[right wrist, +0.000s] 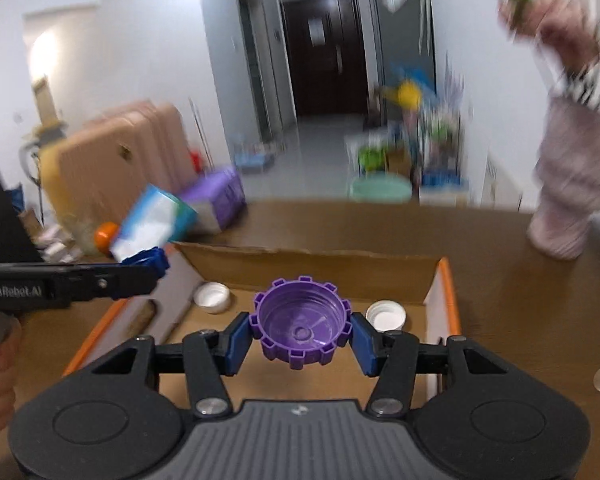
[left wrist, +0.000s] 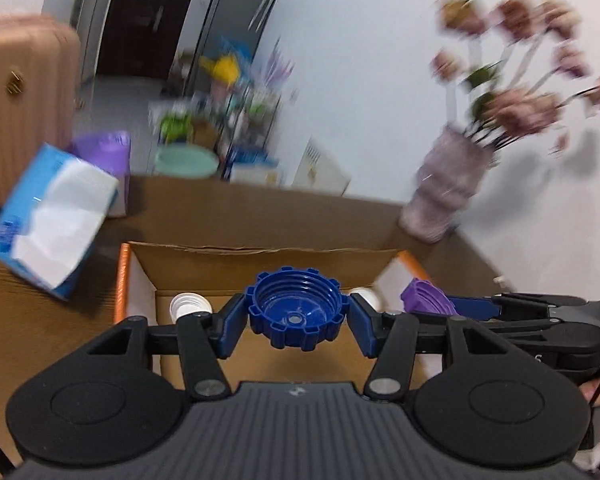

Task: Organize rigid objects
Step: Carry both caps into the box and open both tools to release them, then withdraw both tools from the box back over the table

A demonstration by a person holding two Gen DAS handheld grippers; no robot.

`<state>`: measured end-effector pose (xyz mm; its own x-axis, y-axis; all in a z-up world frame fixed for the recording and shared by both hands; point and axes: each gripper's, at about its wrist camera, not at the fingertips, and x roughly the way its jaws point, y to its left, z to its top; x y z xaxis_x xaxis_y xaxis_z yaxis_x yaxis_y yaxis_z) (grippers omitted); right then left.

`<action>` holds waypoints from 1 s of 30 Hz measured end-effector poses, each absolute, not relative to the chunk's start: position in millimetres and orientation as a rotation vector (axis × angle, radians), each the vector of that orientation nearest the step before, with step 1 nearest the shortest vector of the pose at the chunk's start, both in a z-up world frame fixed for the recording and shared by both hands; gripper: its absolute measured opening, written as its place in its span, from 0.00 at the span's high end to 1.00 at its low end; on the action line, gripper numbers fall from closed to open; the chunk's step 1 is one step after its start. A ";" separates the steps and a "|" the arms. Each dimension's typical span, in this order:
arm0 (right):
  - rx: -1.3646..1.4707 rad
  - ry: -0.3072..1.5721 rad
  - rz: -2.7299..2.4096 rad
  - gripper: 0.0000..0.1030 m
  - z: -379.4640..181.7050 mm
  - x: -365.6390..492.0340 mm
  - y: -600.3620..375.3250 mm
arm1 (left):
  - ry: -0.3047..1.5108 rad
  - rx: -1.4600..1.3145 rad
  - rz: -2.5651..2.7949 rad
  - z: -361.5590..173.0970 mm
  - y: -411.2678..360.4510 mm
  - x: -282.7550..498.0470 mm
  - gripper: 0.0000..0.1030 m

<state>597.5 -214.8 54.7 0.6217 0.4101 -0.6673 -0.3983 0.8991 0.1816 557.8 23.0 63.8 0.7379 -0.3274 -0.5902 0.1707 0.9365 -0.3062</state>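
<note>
Left wrist view: left gripper [left wrist: 297, 317] clamped on a blue cap [left wrist: 296, 312], hollow side up, between the fingers; open cardboard box [left wrist: 260, 258] directly below and ahead, two white caps [left wrist: 188, 307] on its floor beyond the fingertips. Right wrist view: right gripper [right wrist: 301, 327] pinching a purple cap [right wrist: 301, 322], likewise above the box. Both hands about equally near; likely next, a drop straight down.
</note>
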 end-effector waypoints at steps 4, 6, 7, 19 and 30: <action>-0.056 0.879 0.453 0.49 25.6 647.3 -190.3 | 0.824 -0.248 -0.255 31.6 19.6 609.7 0.46; -0.102 0.909 0.450 0.49 13.9 661.6 -180.2 | 0.840 -0.213 -0.260 20.9 14.4 623.7 0.46; -0.129 0.923 0.444 0.49 7.4 669.0 -173.9 | 0.838 -0.191 -0.249 17.4 12.1 627.4 0.46; -0.173 0.923 0.434 0.30 1.0 685.4 -170.1 | 0.830 -0.206 -0.250 25.4 20.1 625.5 0.18; -0.175 0.804 0.379 0.28 98.6 600.8 -218.3 | 0.694 -0.140 -0.181 111.9 41.1 528.1 0.11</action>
